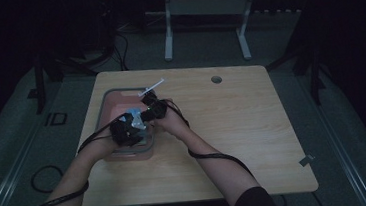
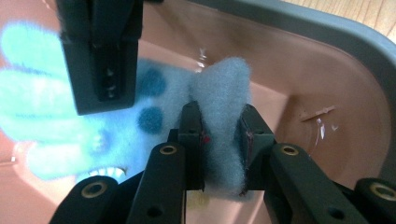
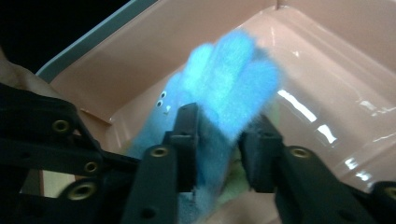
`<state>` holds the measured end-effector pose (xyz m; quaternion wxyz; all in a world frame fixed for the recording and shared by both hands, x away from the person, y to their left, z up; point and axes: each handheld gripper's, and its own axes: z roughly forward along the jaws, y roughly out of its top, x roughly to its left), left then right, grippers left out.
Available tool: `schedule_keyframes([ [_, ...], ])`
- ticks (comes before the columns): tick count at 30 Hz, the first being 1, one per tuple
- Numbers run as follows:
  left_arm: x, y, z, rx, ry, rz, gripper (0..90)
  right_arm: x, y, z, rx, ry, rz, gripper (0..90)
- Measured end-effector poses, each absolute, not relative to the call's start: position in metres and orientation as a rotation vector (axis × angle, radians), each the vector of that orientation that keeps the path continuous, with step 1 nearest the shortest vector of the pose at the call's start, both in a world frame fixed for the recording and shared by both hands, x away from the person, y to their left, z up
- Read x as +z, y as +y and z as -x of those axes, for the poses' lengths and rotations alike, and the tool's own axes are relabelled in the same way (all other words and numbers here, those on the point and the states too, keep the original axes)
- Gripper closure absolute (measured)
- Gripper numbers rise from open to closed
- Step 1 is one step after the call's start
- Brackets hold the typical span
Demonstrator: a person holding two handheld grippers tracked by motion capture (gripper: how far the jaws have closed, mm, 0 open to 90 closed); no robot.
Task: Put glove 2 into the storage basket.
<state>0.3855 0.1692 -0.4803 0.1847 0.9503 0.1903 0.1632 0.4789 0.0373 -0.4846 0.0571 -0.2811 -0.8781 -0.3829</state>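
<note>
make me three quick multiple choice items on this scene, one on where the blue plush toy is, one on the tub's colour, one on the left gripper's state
1. Where is the blue plush toy?
A. Over the pink tub
B. On the floor
C. By the table's round hole

2. What colour is the inside of the tub?
A. Green
B. Pink
C. White

3. How is the left gripper?
A. Wide open, apart from the toy
B. Lying on the table
C. Shut on the toy

Answers:
1 A, both gripper views show tub walls behind the toy.
2 B, its walls are pink with a grey rim.
3 C, its pads squeeze the toy's grey-blue fluff.
</note>
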Motion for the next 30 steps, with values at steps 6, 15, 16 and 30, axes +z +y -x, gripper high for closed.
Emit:
schedule_keyframes([
  [6, -0.48, 0.169, -0.388, 0.42, 0.59, -2.664, 61.8, -0.474, 0.025, -0.479, -1.202, -2.672, 0.852, 54.8],
  [15, -0.459, 0.173, -0.381, 0.443, 0.723, -2.5, 13.0, -0.457, 0.007, -0.47, -1.27, -2.664, 0.814, 36.2],
  [16, -0.459, 0.173, -0.381, 0.443, 0.723, -2.5, 10.9, -0.455, 0.004, -0.469, -1.275, -2.659, 0.81, 34.2],
  [30, -0.448, 0.157, -0.371, 0.395, 0.696, -2.384, 1.9, -0.453, -0.021, -0.461, -1.269, -2.691, 0.734, 19.1],
])
